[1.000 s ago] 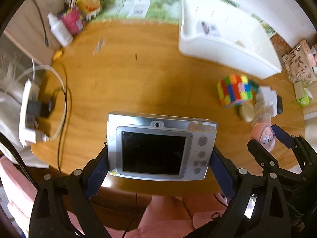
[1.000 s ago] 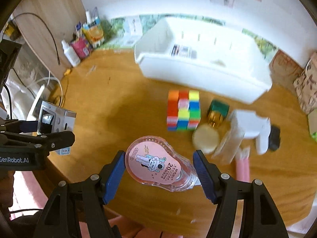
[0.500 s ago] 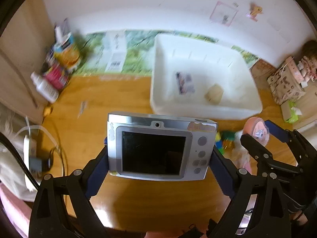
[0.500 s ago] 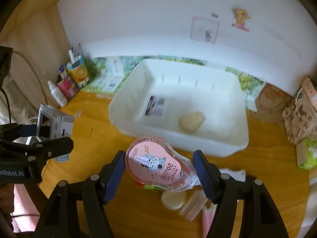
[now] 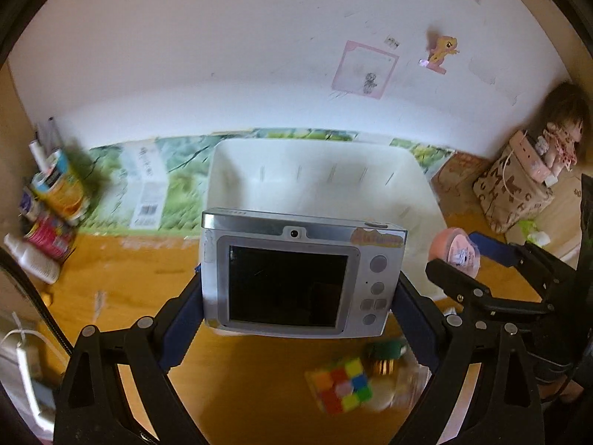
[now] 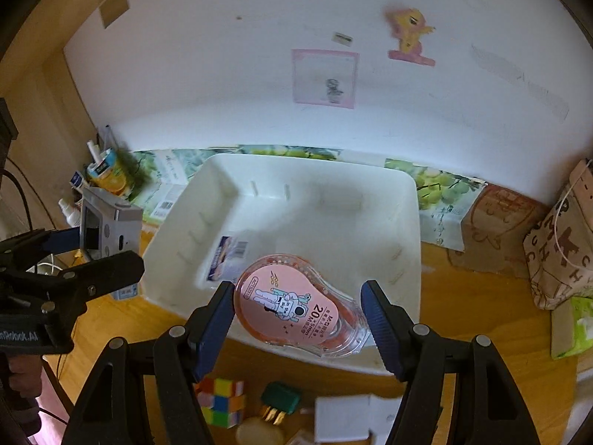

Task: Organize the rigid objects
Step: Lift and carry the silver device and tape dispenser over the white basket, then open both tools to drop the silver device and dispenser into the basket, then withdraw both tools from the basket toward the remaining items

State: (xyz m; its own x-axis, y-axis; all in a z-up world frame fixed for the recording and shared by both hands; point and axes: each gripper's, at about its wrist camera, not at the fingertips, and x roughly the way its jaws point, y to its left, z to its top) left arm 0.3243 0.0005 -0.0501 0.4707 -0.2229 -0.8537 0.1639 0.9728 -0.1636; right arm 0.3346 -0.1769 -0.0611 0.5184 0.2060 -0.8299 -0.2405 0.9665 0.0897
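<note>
Above the white bin [image 6: 296,222], left tool [image 5: 300,319] clamps a camera [image 5: 300,278], right tool [image 6: 298,319] clamps pink tape [image 6: 296,304].

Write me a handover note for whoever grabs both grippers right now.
Left gripper: shut on the camera, in the air at the bin's near-left edge.
Right gripper: shut on the tape dispenser, over the bin's near wall.
Done: both picked up; nothing released yet.
Left: drop both in the bin, then fetch the cube, the green piece and the other bits on the table.
</note>
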